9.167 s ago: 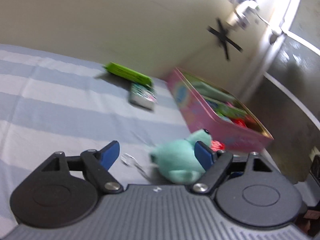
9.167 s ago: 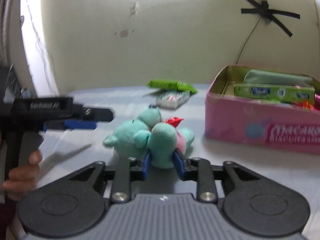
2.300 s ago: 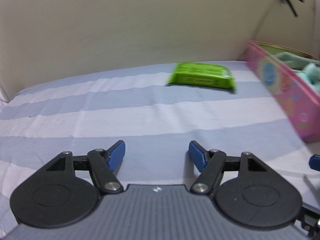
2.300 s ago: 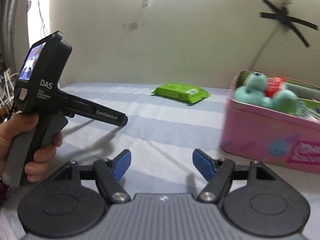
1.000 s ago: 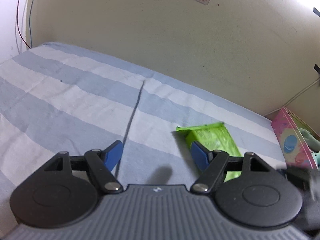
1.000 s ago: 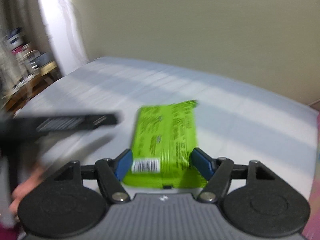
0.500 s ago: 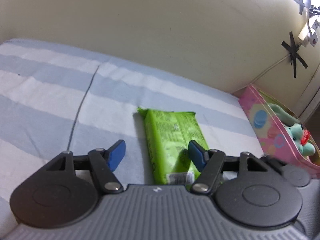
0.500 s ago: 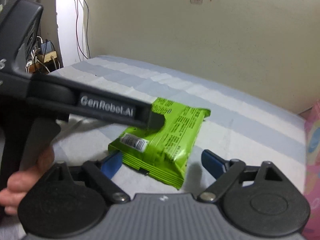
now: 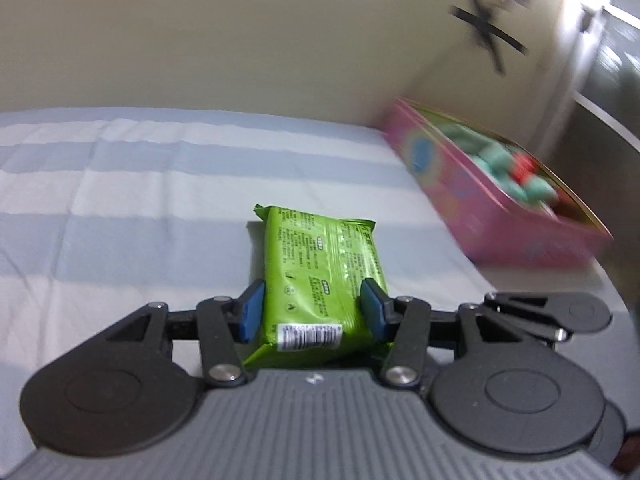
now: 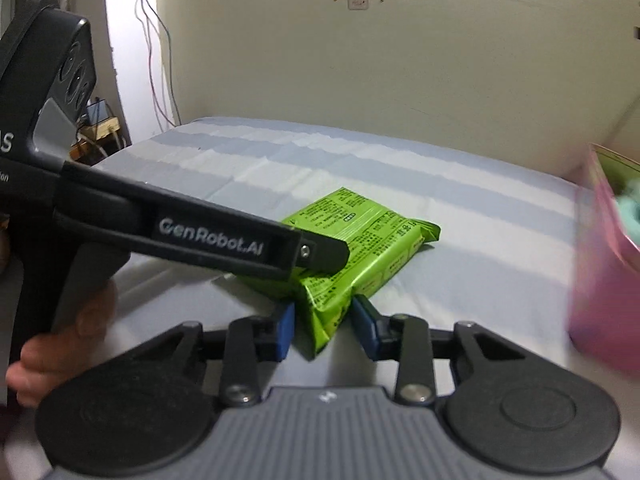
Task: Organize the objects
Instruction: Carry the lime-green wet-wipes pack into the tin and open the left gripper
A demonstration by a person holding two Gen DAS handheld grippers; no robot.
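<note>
Both grippers, wide apart half a second ago, now clamp the pack (image 9: 318,280) (left (image 9: 312,314) closing, right (image 10: 323,330) pinching a corner).

Cream wall (image 10: 400,60) behind, small plate (image 10: 357,1) high up. Blue/white striped sheet (image 9: 120,184) covers the bed. Black tape cross (image 9: 486,34) on wall at right; wires (image 10: 154,40) hang at left, w/ clutter below.

Left gripper (image 9: 312,312) closing on the green packet (image 9: 320,276), pads pressing its sides; right gripper (image 10: 322,330) clamped on its near corner.
</note>
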